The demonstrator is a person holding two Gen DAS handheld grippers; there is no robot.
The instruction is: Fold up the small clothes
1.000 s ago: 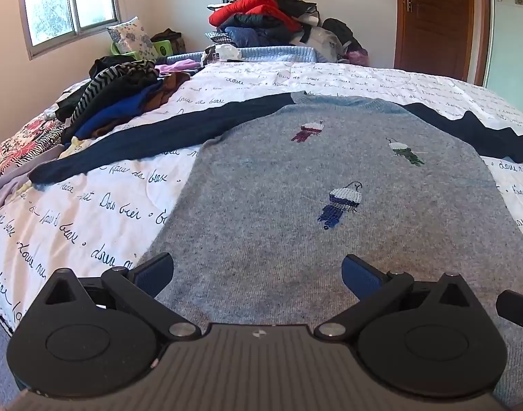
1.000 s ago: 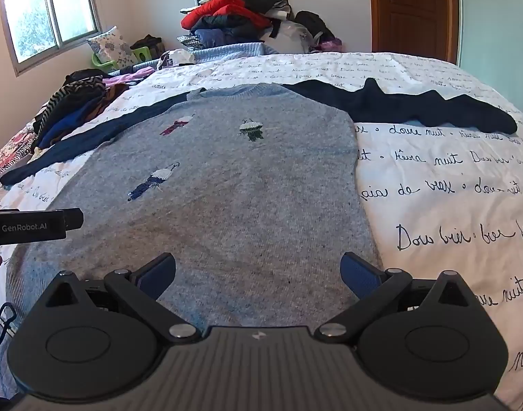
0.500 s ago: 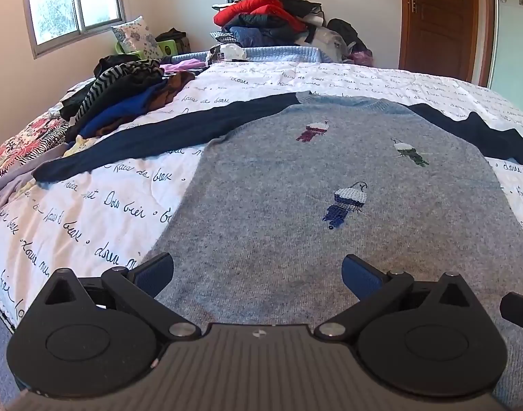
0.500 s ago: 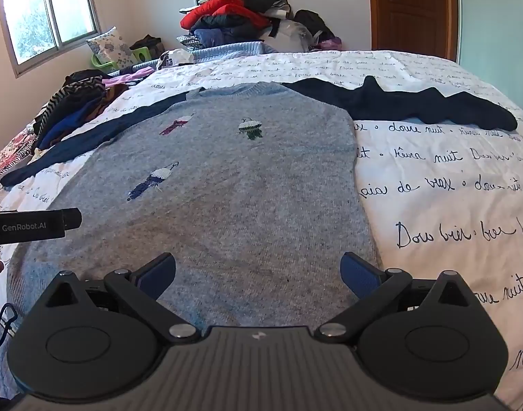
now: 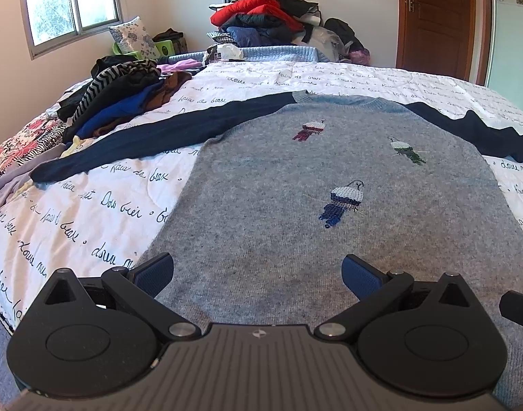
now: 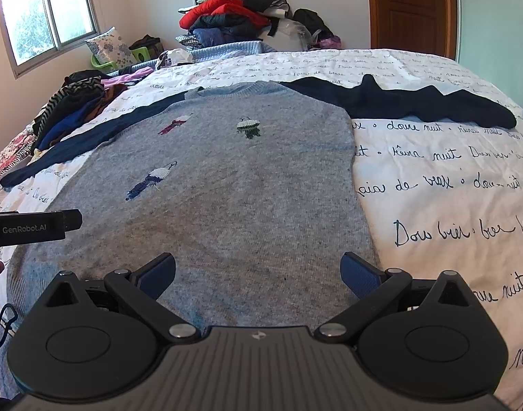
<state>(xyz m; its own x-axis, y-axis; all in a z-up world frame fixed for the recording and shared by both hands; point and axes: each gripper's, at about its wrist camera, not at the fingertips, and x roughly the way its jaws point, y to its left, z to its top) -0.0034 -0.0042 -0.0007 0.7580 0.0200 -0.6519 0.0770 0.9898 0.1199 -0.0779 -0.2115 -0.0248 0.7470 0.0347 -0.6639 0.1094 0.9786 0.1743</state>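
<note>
A grey knit sweater with three small embroidered figures lies flat, front up, on the bed, collar at the far end. Its navy sleeves spread out to both sides: the left sleeve and the right sleeve. My left gripper hovers open above the hem's left part, nothing between its fingers. My right gripper hovers open above the hem's right part, near the sweater's right edge. The left gripper's body shows at the right wrist view's left edge.
The bed has a white cover with dark script. A heap of dark and striped clothes lies at the bed's left. A tall pile with a red jacket stands behind the bed. A wooden door is at the back right.
Both views have shifted only slightly; the left gripper drifted a little over the hem. The sweater has not moved and both grippers stay open.
</note>
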